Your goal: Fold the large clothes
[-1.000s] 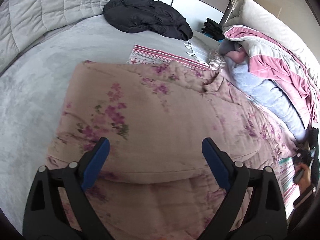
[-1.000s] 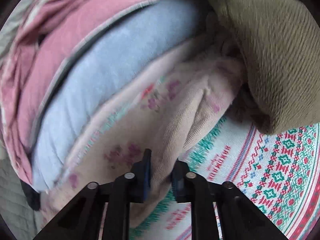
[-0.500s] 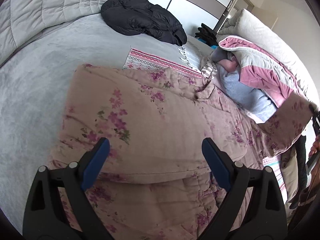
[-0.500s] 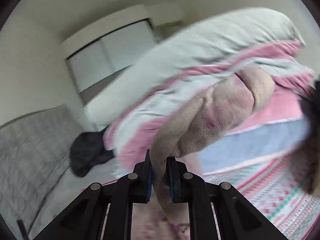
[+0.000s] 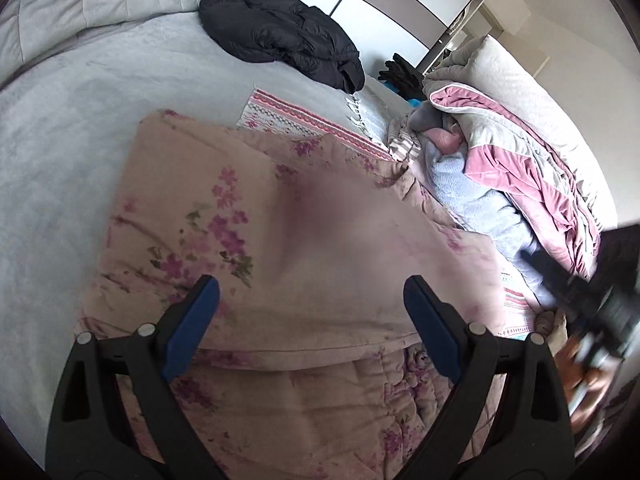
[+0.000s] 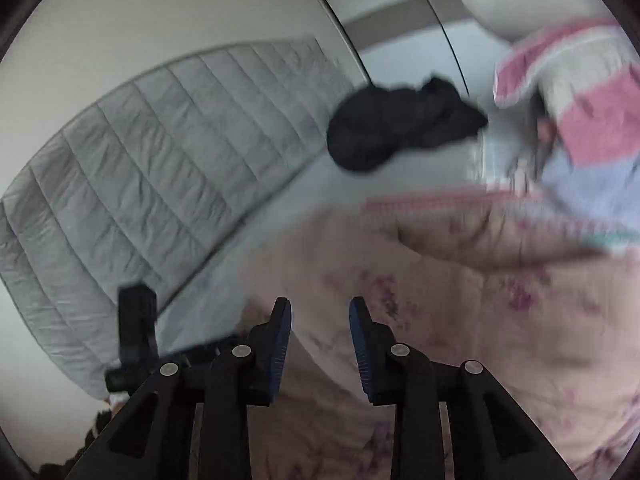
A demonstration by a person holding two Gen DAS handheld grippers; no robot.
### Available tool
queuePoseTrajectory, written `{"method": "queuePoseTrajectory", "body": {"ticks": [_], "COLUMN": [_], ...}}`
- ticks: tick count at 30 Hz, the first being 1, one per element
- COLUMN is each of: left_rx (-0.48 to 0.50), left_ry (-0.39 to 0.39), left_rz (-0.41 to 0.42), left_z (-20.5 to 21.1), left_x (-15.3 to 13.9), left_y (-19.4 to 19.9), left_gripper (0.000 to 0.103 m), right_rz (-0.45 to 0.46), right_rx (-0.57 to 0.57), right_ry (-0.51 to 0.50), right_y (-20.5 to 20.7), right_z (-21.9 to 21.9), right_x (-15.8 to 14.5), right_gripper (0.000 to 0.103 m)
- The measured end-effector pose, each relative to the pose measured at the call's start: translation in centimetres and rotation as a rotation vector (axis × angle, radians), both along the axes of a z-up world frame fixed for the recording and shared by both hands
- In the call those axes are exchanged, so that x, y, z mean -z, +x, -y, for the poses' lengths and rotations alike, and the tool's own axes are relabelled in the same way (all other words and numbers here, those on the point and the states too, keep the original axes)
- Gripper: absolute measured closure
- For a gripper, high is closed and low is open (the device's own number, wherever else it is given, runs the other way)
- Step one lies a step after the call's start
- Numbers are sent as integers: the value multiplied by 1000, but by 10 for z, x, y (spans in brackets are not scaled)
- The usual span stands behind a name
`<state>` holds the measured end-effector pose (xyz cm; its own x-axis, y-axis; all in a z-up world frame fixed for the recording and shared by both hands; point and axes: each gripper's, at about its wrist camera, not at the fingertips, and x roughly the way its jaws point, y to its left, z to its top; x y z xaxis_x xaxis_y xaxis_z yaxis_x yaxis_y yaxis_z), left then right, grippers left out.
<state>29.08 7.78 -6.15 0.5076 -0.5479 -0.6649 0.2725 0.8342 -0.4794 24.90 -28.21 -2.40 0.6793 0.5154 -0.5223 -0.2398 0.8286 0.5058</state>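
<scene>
A large pink floral quilted garment (image 5: 280, 240) lies folded on the grey bed (image 5: 60, 152). A flap of it, blurred by motion, lies across the top. My left gripper (image 5: 312, 320) is wide open just above its near edge and holds nothing. My right gripper (image 6: 320, 340) is open with a narrow gap and nothing between the pads, hovering over the same garment (image 6: 460, 320). It also shows blurred at the right edge of the left wrist view (image 5: 592, 304).
A black jacket (image 5: 280, 28) lies at the far side of the bed. A patterned cloth (image 5: 304, 120) lies under the garment's far edge. A pile of pink, grey and light blue bedding (image 5: 520, 168) fills the right side. The quilted headboard (image 6: 160, 160) stands on the left.
My right gripper carried a corner of the floral garment up and over onto the folded stack, then opened and let it go. My left gripper stayed open in place.
</scene>
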Motion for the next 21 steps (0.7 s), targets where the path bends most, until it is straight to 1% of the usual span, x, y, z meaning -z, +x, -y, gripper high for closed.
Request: {"method": "queuePoseTrajectory", "body": {"ticks": [2, 4, 7, 9, 10, 11, 12, 13, 14, 15, 16, 17, 19, 21], "left_rx": [15, 21, 21, 37, 51, 60, 73, 73, 68, 64, 51, 44, 15, -33], "left_ry": [-2, 6, 37, 74, 112, 138, 191, 234, 270, 287, 302, 307, 279, 215], "left_rz": [3, 12, 7, -43, -70, -81, -97, -102, -95, -82, -69, -63, -35, 0], "left_z": [3, 7, 19, 34, 46, 51, 62, 69, 74, 79, 81, 80, 74, 60], "left_x": [-3, -8, -7, 5, 13, 17, 26, 31, 34, 34, 33, 31, 19, -1], "left_y": [3, 9, 24, 41, 50, 53, 60, 63, 65, 66, 66, 65, 56, 36], "left_gripper": [10, 10, 12, 21, 23, 29, 38, 42, 50, 62, 69, 79, 84, 85], "right_rz": [-25, -33, -65, -73, -71, -70, -71, -73, -77, -86, -97, -105, -124, -142], "right_rx": [51, 138, 250, 312, 345, 379, 411, 436, 449, 467, 478, 486, 504, 513], "right_ry": [22, 34, 24, 5, 0, -2, -4, -5, -4, -4, -7, -11, 0, 18], "right_y": [-8, -20, -36, -42, -43, -44, -46, -48, -50, -50, -47, -44, -34, -24], "right_z": [21, 56, 102, 123, 137, 150, 163, 175, 184, 195, 205, 210, 225, 236], "right_x": [17, 31, 43, 46, 46, 46, 46, 48, 47, 50, 53, 56, 61, 66], "right_gripper": [69, 61, 57, 56, 55, 53, 50, 47, 47, 46, 46, 46, 45, 45]}}
